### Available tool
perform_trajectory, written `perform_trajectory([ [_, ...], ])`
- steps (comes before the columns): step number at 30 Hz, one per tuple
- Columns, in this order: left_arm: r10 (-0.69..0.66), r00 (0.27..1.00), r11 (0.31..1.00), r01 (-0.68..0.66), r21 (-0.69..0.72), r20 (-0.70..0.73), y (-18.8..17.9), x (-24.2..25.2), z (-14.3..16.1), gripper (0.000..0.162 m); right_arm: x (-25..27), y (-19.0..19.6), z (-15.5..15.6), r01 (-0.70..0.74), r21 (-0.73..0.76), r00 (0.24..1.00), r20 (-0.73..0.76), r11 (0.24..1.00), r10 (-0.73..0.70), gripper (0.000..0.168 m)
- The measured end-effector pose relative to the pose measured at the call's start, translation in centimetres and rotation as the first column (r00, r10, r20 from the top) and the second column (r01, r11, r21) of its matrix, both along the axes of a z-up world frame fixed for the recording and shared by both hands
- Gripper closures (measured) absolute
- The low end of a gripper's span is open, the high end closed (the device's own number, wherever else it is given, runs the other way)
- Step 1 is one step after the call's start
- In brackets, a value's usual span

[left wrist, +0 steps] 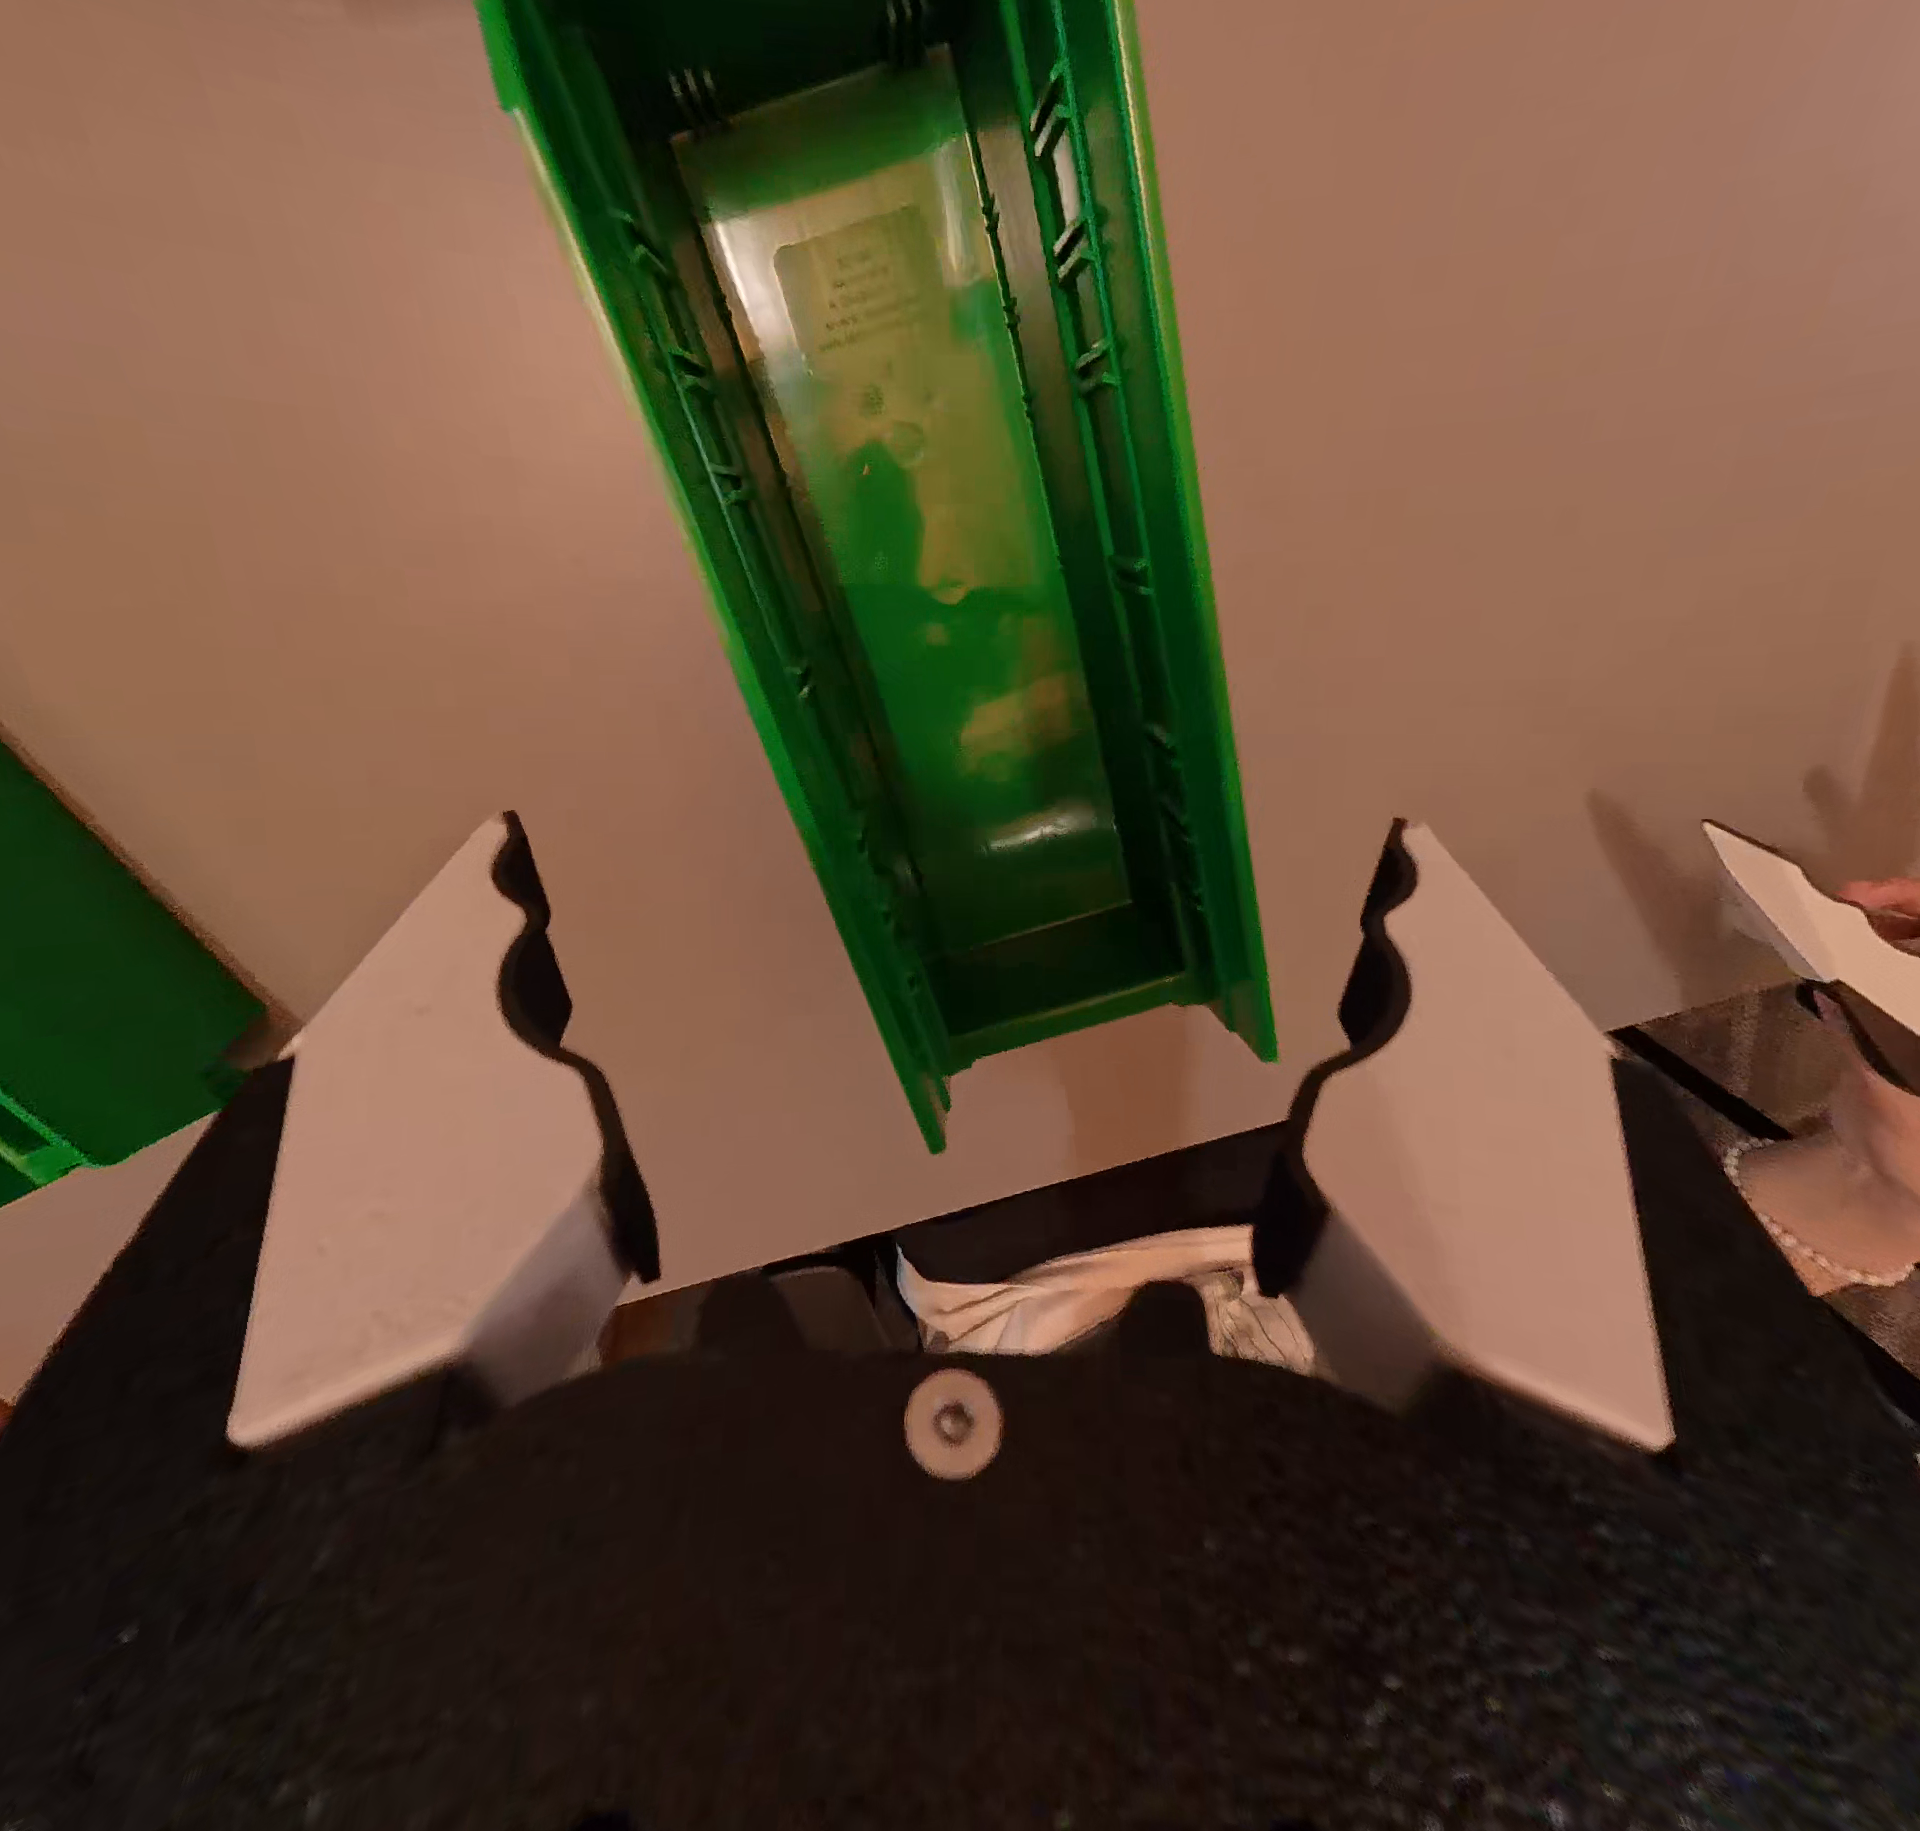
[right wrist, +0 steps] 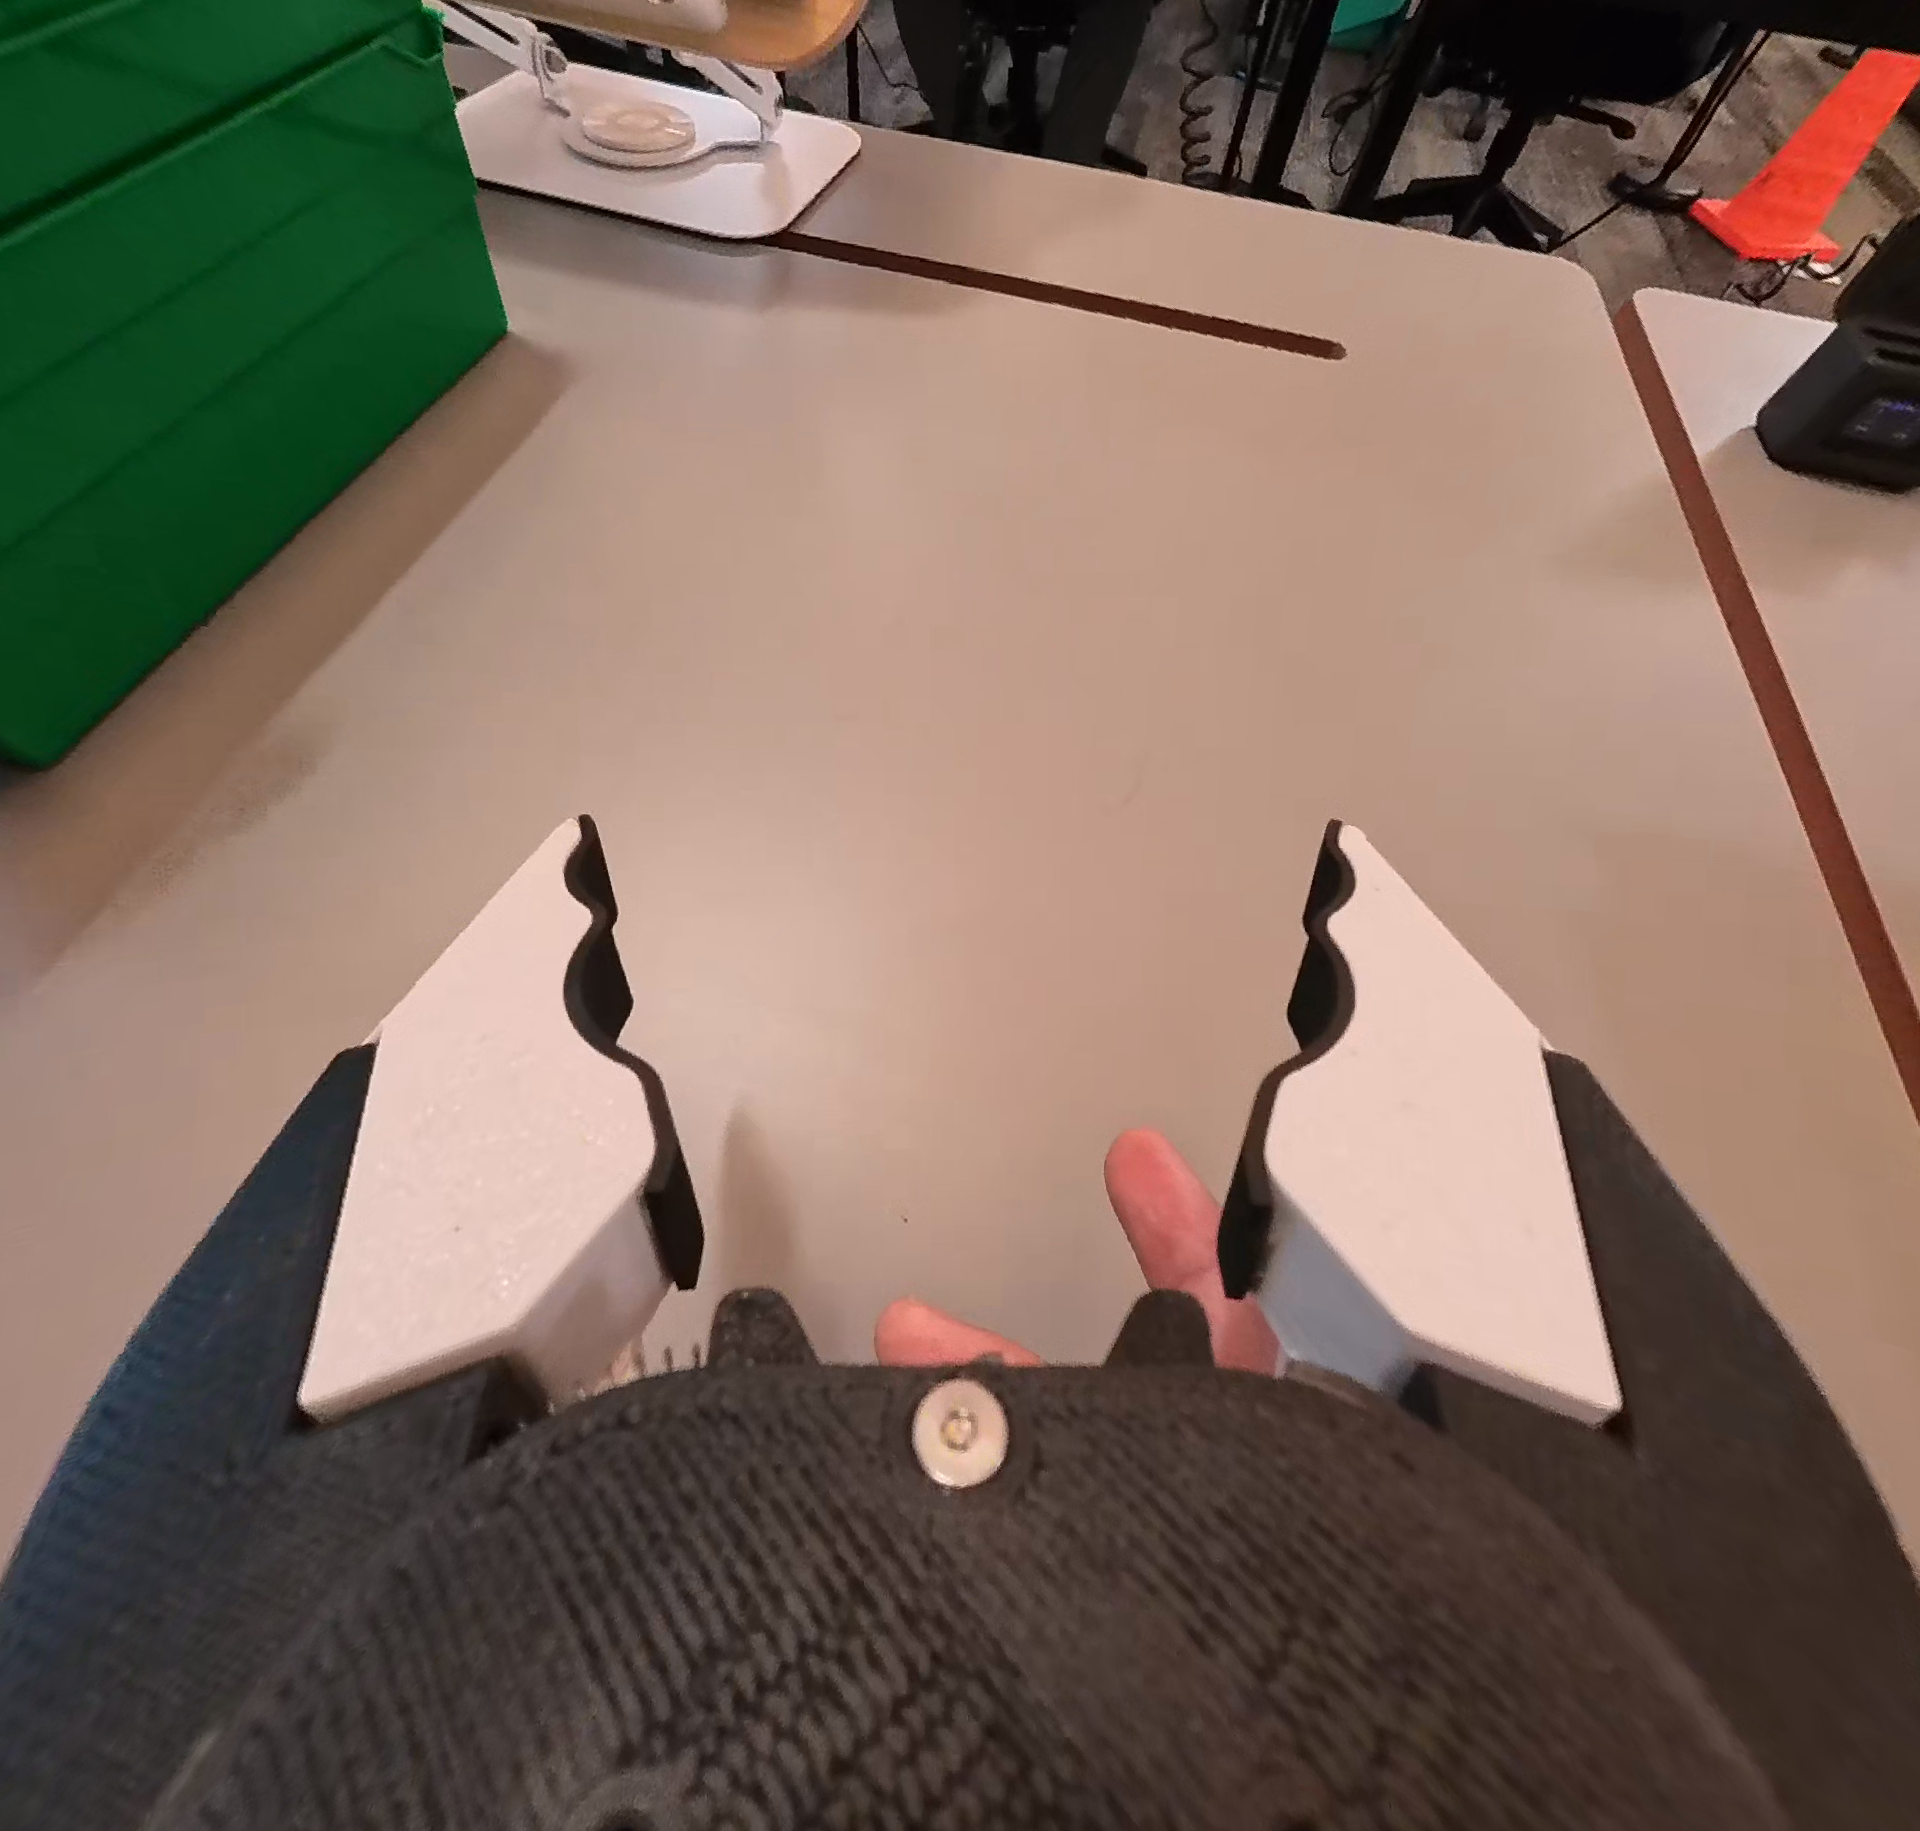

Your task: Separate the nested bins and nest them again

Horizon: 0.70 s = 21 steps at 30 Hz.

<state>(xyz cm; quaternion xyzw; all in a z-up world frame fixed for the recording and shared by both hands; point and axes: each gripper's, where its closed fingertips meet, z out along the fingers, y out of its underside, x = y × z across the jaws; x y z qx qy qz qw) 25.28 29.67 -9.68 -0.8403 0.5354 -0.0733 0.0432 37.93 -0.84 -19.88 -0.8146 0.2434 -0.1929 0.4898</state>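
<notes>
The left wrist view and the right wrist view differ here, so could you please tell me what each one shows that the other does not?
Only the left wrist view shows the long narrow green bin, open side up, lying ahead of the open left gripper.

Only the right wrist view shows the stack of nested green bins, a white stand base, a black device and an orange cone.

Both show the grey table and the open right gripper.

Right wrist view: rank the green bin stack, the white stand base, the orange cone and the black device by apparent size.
1. green bin stack, nearest, partly cropped
2. white stand base
3. orange cone and black device look alike; the device is cropped, so unranked.
</notes>
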Motion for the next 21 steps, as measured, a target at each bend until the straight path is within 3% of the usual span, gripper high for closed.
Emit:
perform_trajectory([
  [5,0.021,0.999,0.998,-0.019,0.065,-0.038,0.0,0.3,-1.5,0.008,-0.2,0.6,0.3,-0.015,0.006,1.0,0.004,1.0,0.015,0.038],
  [13,0.075,0.992,0.997,-0.073,0.017,-0.098,-0.8,0.4,-5.2,0.008,0.1,1.4,0.5,-0.027,0.029,1.0,-0.006,0.999,0.027,0.038],
  [17,0.084,0.988,0.996,-0.084,0.001,-0.129,-1.1,0.2,-6.2,0.033,0.1,1.5,0.2,-0.032,0.022,0.999,-0.011,0.999,0.032,0.038],
  [21,0.087,0.987,0.996,-0.089,-0.012,-0.138,-1.3,0.3,-6.2,0.042,0.2,1.5,0.0,-0.03,0.022,0.999,-0.017,0.999,0.03,0.038],
])
